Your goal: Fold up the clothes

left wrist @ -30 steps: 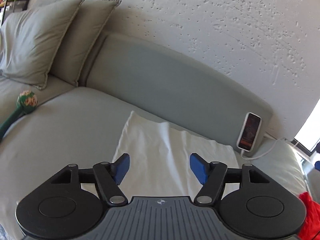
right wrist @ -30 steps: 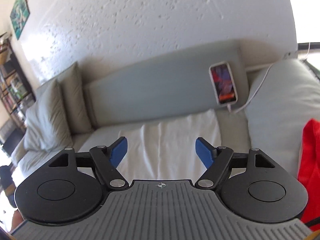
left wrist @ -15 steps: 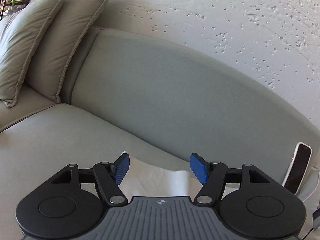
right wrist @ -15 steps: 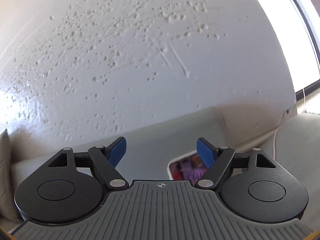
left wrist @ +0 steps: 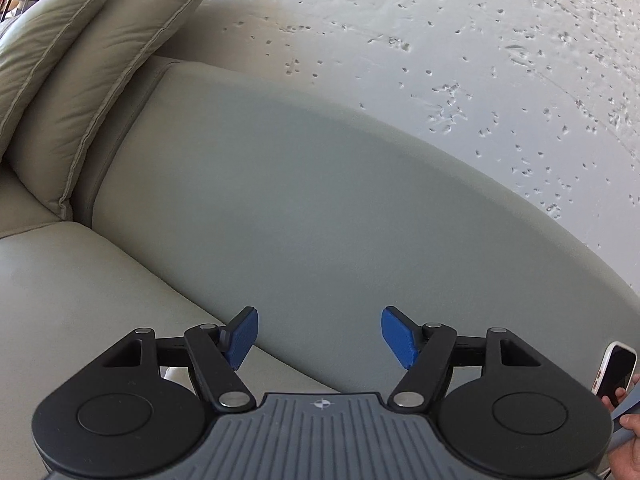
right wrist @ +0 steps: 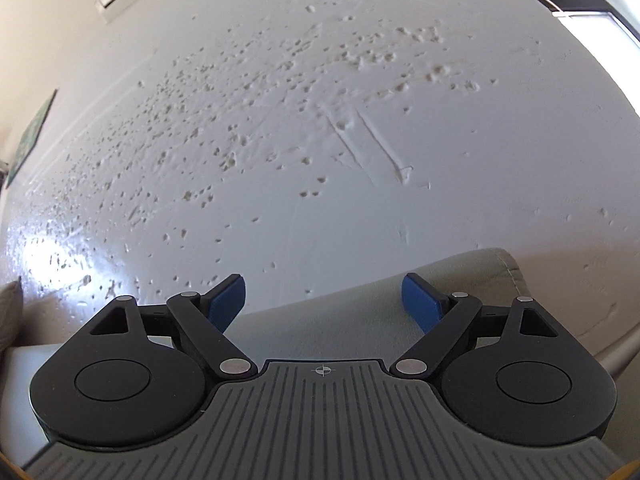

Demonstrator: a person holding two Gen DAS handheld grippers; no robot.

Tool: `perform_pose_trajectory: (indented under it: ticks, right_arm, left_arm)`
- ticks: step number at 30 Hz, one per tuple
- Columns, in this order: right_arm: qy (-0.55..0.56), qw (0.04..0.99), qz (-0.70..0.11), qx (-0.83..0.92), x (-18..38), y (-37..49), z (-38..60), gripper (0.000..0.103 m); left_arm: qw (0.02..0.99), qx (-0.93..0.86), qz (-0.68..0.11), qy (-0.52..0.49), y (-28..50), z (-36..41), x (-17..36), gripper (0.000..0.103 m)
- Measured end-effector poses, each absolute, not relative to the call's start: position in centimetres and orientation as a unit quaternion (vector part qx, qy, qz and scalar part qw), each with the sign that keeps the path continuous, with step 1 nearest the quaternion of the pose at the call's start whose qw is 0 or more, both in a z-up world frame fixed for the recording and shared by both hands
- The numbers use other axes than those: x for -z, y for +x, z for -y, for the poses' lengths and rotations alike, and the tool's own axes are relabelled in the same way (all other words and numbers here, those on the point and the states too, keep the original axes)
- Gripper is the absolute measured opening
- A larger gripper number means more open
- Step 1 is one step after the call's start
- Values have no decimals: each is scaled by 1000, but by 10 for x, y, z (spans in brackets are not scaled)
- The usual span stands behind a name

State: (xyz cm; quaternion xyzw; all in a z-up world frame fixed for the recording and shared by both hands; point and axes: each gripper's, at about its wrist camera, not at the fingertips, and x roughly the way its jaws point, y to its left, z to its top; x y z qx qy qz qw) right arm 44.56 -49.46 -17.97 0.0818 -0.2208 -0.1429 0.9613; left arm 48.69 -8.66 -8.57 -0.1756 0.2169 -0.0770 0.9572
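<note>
My left gripper (left wrist: 319, 338) is open and empty, pointing at the grey sofa backrest (left wrist: 320, 208) above the seat (left wrist: 80, 292). Only a small white patch of the folded cloth (left wrist: 173, 374) shows, behind the left finger's linkage. My right gripper (right wrist: 323, 304) is open and empty, tilted up at the white textured wall (right wrist: 320, 140), with the top of the backrest (right wrist: 340, 320) between its fingers. No clothing shows in the right wrist view.
Two grey cushions (left wrist: 80, 80) lean at the sofa's left end. A phone (left wrist: 616, 372) stands against the backrest at the lower right, with a hand (left wrist: 628, 440) beside it. A window (right wrist: 592, 16) is at the top right.
Both grippers have tilted upward and away from the white cloth. The cloth has dropped out of the right view and nearly out of the left. Both stay open.
</note>
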Motion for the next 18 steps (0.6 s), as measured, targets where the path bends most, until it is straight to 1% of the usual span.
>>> perform_pose_trajectory:
  ticks: [3, 6, 7, 8, 10, 11, 14, 15, 16, 18]
  right_arm:
    - [67, 961, 228, 140, 169, 437, 487, 87]
    - [40, 963, 227, 141, 133, 424, 477, 87]
    - [40, 963, 225, 145, 122, 418, 474, 89]
    - [41, 963, 222, 150, 110, 412, 471, 93]
    - [69, 970, 186, 143, 96, 392, 466, 95]
    - [87, 973, 160, 141, 90, 381, 463, 98]
    - [144, 978, 44, 143, 74, 354, 452, 99]
    - [167, 977, -8, 135, 70, 347, 449, 99]
    - [193, 972, -56, 122, 67, 342, 447, 99]
    - [232, 957, -147, 97, 70, 338, 441, 99]
  left_arm:
    - [954, 63, -220, -191, 488, 82, 85, 67]
    - [951, 59, -231, -199, 483, 77, 79, 67]
    - [950, 58, -242, -190, 479, 75, 75, 67]
    - [948, 56, -255, -181, 475, 73, 71, 67]
    - [943, 54, -287, -162, 468, 66, 63, 67]
    - [938, 54, -307, -152, 466, 61, 58, 67]
    - [924, 61, -361, -115, 456, 48, 40, 67]
    - [919, 71, -375, -97, 455, 46, 35, 69]
    - [914, 83, -392, -71, 454, 45, 32, 74]
    - [908, 86, -408, -40, 455, 42, 39, 77]
